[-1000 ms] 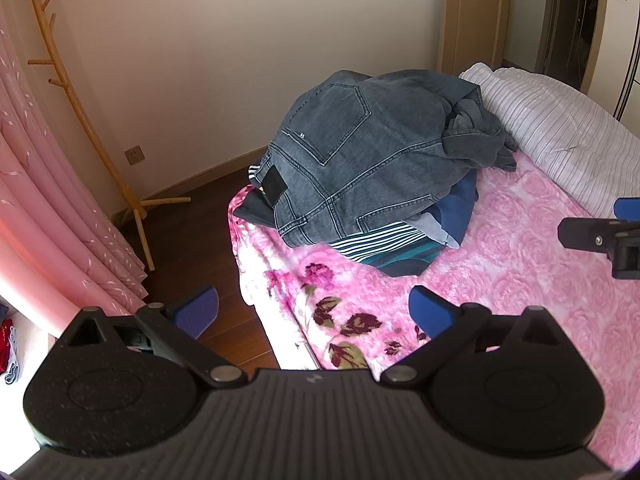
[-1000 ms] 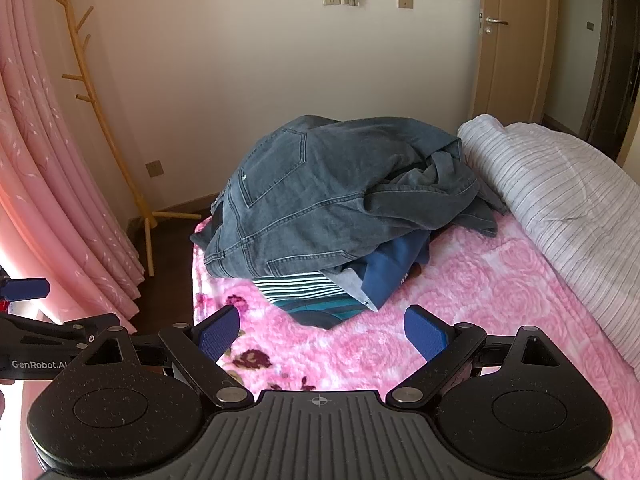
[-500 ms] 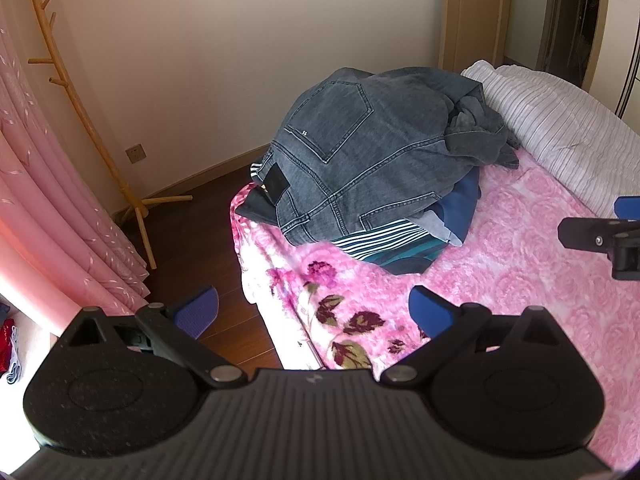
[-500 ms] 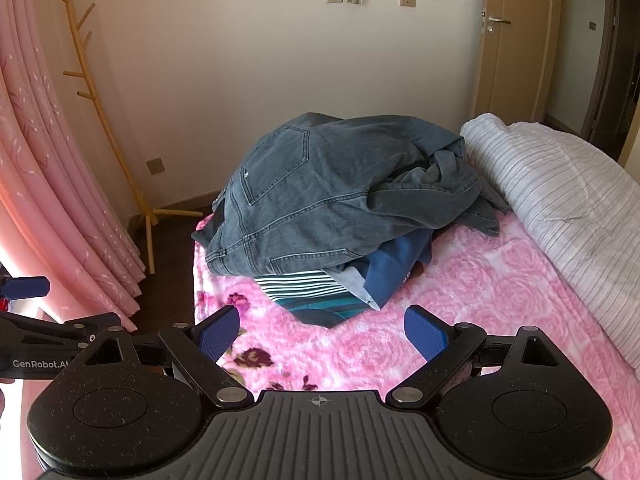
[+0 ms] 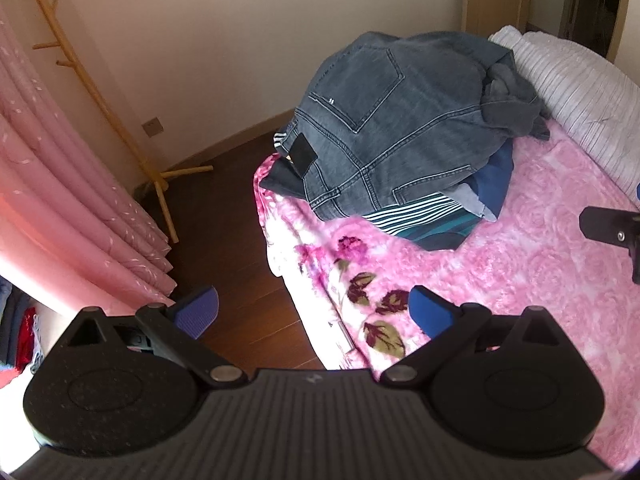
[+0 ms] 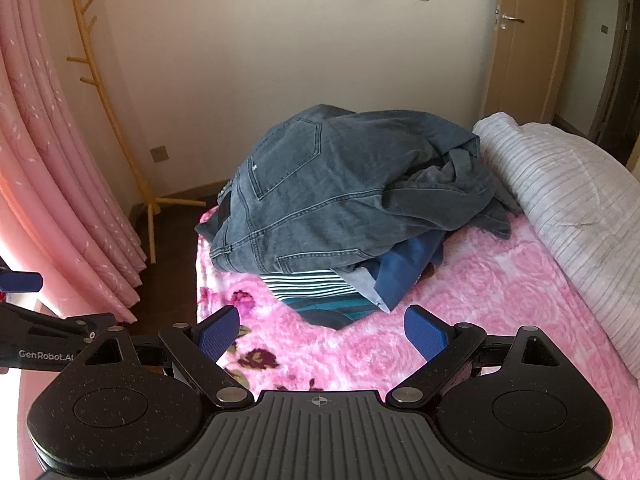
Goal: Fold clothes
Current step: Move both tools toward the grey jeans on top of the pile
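Note:
A heap of clothes lies at the far corner of a bed with a pink flowered blanket (image 5: 520, 272) (image 6: 480, 280). Grey-blue jeans (image 5: 392, 128) (image 6: 344, 192) cover the top of the heap. Under them show a striped garment (image 5: 416, 216) (image 6: 308, 286) and a blue one (image 5: 494, 176) (image 6: 404, 276). My left gripper (image 5: 314, 312) is open over the bed's left edge, well short of the heap. My right gripper (image 6: 322, 334) is open above the blanket, nothing between its fingers. Part of the right gripper shows at the right edge of the left wrist view.
A white striped duvet (image 5: 580, 92) (image 6: 568, 208) lies along the bed's right side. Left of the bed are dark wood floor (image 5: 224, 240), a wooden coat stand (image 5: 120, 128) (image 6: 116, 136) and pink curtains (image 5: 60, 200) (image 6: 52, 184). A door (image 6: 524, 40) is at the back right.
Both grippers have drifted slightly toward the clothes heap, which now looks a little nearer. Both stay open and the clothes have not moved.

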The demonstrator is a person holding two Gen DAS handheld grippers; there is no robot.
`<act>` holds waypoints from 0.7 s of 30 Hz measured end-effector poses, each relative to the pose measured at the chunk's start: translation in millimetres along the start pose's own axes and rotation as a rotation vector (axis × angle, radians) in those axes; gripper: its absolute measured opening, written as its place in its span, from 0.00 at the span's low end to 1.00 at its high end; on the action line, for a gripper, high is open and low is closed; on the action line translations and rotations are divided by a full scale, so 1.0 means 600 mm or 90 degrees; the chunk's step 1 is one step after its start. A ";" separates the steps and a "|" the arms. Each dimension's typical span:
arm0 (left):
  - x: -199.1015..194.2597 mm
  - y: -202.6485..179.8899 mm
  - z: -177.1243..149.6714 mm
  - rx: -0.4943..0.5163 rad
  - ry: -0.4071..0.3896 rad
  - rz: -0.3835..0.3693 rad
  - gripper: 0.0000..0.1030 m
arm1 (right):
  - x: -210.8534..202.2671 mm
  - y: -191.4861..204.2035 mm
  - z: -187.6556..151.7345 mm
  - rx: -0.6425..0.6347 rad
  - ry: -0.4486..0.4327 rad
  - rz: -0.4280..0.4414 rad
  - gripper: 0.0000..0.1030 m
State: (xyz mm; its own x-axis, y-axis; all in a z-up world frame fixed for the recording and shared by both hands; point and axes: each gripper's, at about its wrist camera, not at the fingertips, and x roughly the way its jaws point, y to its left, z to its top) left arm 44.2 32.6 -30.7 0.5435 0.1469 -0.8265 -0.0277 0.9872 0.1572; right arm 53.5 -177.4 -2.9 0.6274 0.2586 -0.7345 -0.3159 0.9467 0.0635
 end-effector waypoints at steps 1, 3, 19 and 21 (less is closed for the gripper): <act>0.014 0.004 0.008 0.003 0.004 -0.006 0.97 | 0.012 0.003 0.006 0.002 0.005 -0.004 0.89; 0.041 0.011 0.024 0.005 0.017 -0.020 0.97 | 0.035 0.008 0.020 0.005 0.015 -0.013 0.89; 0.206 0.075 0.122 0.037 0.070 -0.077 0.97 | 0.196 0.055 0.122 0.001 0.077 -0.049 0.89; 0.216 0.082 0.128 0.036 0.074 -0.077 0.97 | 0.210 0.060 0.130 -0.001 0.082 -0.049 0.89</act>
State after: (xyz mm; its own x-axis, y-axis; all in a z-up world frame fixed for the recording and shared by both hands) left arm 177.5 95.1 -88.5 0.4397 0.0362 -0.8974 0.0809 0.9935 0.0797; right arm 176.8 -95.5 -40.4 0.5533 0.1578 -0.8179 -0.2709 0.9626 0.0024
